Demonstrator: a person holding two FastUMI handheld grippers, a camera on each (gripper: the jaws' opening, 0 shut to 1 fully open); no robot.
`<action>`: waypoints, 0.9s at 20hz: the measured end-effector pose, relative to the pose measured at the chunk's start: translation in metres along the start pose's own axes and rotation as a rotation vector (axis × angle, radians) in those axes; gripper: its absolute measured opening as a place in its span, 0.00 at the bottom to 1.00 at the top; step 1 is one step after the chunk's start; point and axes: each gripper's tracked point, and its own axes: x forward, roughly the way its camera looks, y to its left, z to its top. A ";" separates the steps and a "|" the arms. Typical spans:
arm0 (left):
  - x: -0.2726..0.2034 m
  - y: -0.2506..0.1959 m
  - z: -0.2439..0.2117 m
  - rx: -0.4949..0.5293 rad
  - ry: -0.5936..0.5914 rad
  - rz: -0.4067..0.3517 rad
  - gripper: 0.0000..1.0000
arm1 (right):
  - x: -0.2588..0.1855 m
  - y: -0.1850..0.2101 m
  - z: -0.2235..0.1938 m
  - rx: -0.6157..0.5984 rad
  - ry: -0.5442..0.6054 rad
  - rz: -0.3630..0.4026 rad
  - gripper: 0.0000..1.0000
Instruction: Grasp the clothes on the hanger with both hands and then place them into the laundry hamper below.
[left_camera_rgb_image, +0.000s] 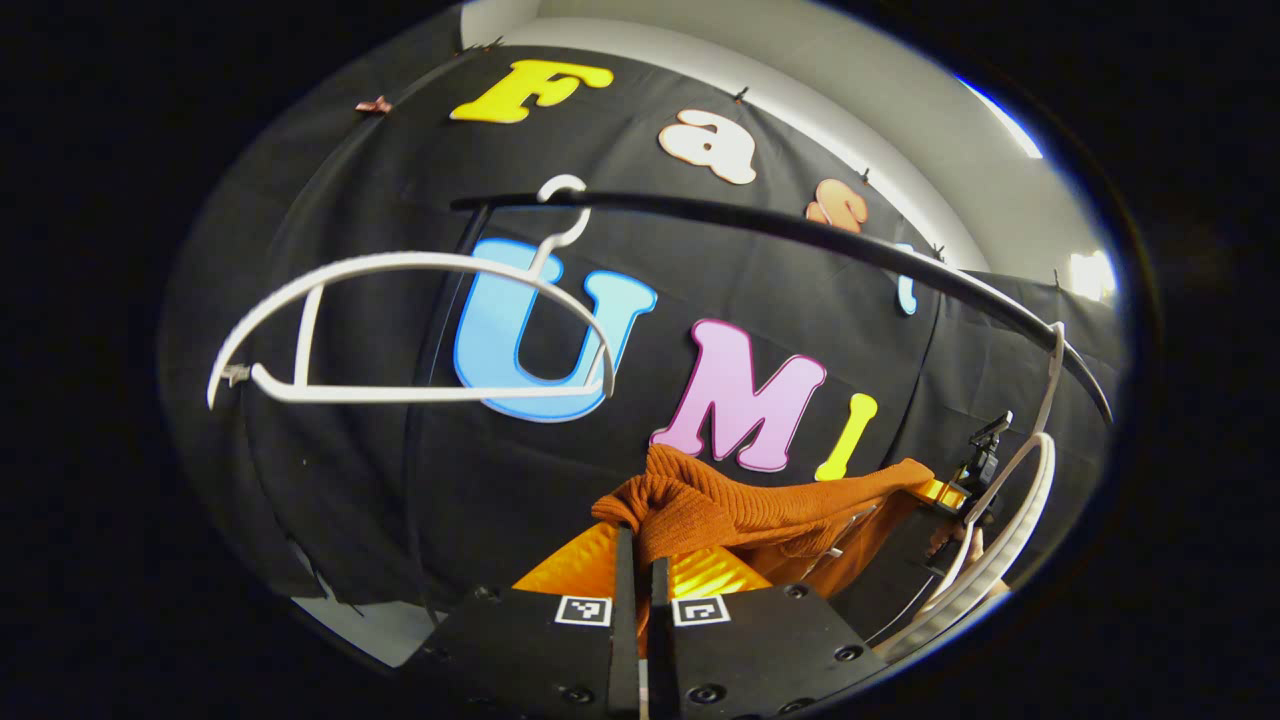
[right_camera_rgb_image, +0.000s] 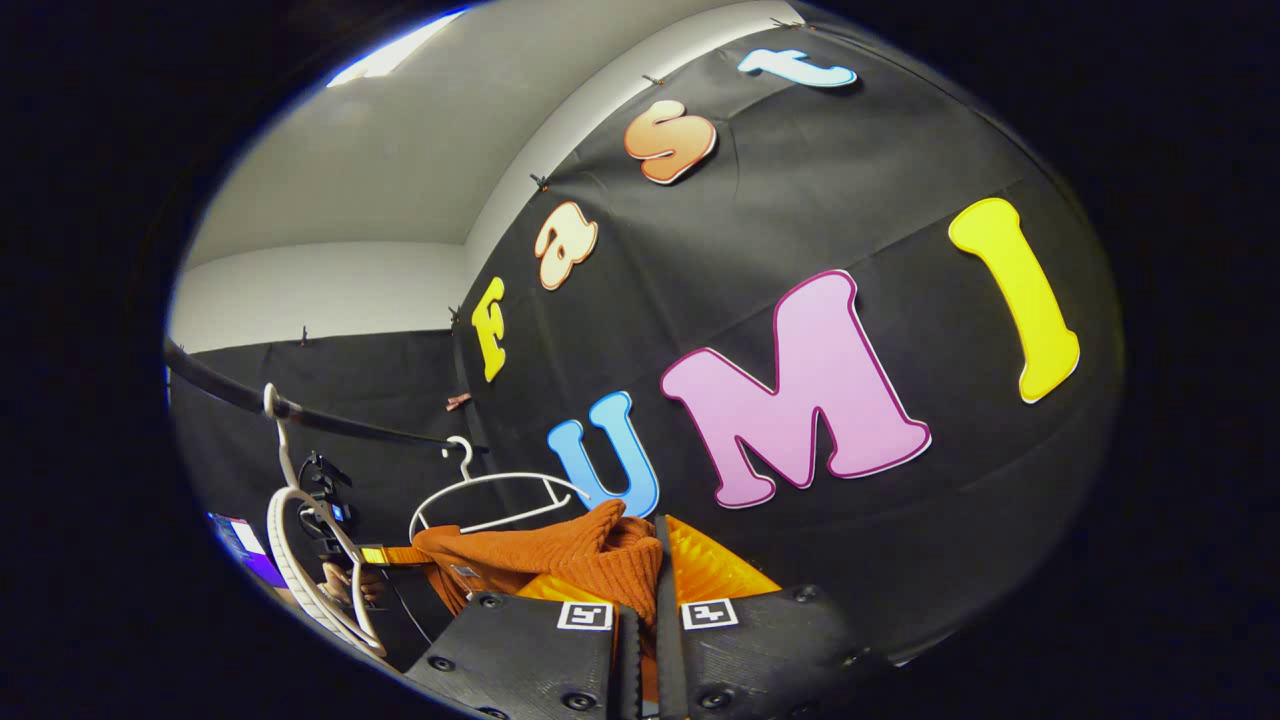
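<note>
In the left gripper view, the left tool has its two fingers pressed nearly together on a fold of the rust-orange ribbed knit sweater, which bunches up just above the fingertips. From that pinch the knit stretches away to the right toward the other tool, seen farther off with a hand behind it; the garment's far edge reaches that tool.

Above, a dark curved clothes rail crosses the view. A bare white plastic hanger hangs from it by its hook on the left, well apart from the sweater. More white hangers hang bunched at the rail's right end, just beside the far tool.

In the right gripper view, the right tool also has its fingers drawn close on a bunched edge of the same orange sweater, the knit heaped against the left finger. The cloth runs left to the far tool and the hand holding it. The bare white hanger hangs on the rail behind the sweater, with the bunched white hangers at lower left.

The sweater hangs stretched between the two tools, off every hanger and below the rail.
</note>
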 end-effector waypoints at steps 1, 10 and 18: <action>-0.001 0.008 -0.012 -0.006 0.022 0.027 0.08 | 0.001 -0.003 -0.014 -0.012 0.030 -0.012 0.05; -0.032 0.021 -0.118 -0.092 0.174 0.148 0.08 | -0.054 -0.044 -0.126 -0.060 0.261 -0.188 0.11; -0.086 -0.014 -0.166 -0.113 0.275 0.189 0.07 | -0.112 0.009 -0.160 -0.018 0.324 -0.223 0.11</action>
